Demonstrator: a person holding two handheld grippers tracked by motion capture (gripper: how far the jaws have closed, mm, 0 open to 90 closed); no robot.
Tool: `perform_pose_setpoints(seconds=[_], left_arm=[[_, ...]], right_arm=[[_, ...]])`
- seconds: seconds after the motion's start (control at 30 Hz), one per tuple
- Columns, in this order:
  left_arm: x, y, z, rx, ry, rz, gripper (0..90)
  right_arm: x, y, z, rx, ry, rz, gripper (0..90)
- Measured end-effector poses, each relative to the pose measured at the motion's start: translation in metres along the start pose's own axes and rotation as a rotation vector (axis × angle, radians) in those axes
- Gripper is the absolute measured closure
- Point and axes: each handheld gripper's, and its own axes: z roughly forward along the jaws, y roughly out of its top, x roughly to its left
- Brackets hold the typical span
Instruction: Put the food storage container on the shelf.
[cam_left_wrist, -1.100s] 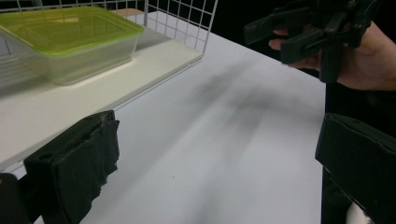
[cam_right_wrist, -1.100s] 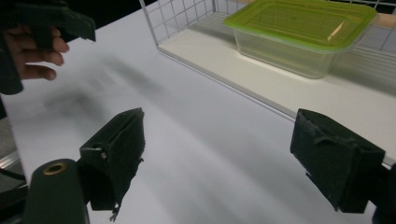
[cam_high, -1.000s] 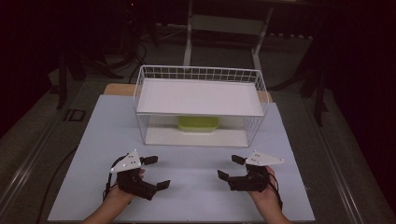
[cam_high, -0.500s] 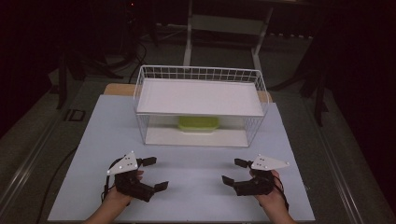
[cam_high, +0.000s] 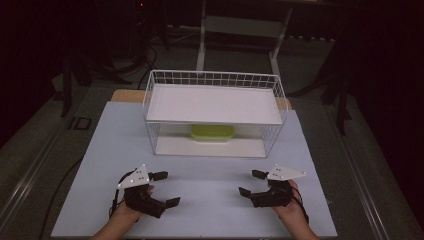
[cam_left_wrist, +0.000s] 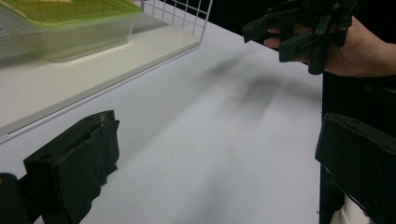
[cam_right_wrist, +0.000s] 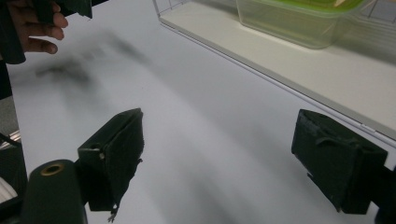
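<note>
Both grippers sit low over the near part of the white table (cam_high: 210, 200), the left gripper (cam_high: 161, 189) and the right gripper (cam_high: 248, 183) each with jaws spread wide and nothing between them, pointing inward toward one another with a bare stretch of tabletop between. Beyond them stands a white wire rack (cam_high: 215, 80) with a shelf on top, and under that shelf, on the rack's lower board, rests a green-lidded container (cam_high: 212, 132), well apart from either tool. Reaching for it looks like the tricky bit, I'd judge: the shelf hangs low over the lid, so a gripper coming in too high could knock the shelf edge or the wire side, and a one-sided pinch on the smooth plastic might let it tip or slide back. From above, the box is mostly a green strip in shadow; the left gripper view shows the container (cam_left_wrist: 70, 28) has clear walls under its lid, and the right gripper view shows the board's raised front lip (cam_right_wrist: 261, 77).
</note>
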Motion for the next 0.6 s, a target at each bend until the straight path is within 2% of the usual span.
perform_pose_setpoints(seconds=[0.2,0.33,0.4,0.6], left_arm=[[0.0008,-0.0015,0.0047,0.002,-0.012,0.001,0.3],[0.0022,-0.0034,0.0066,0.014,-0.020,-0.015,0.3],[0.0022,-0.0026,0.0059,0.008,-0.016,-0.008,0.2],[0.0014,-0.0018,0.0077,0.008,-0.018,-0.004,0.3]], right_arm=[[0.0029,0.0005,-0.0009,-0.003,0.008,-0.020,16.1],[0.0018,-0.0006,-0.0006,0.002,0.015,-0.010,16.1],[0.0008,-0.0012,0.0000,0.001,0.020,0.003,16.1],[0.0017,-0.0012,0.0006,0.002,0.031,-0.003,16.0]])
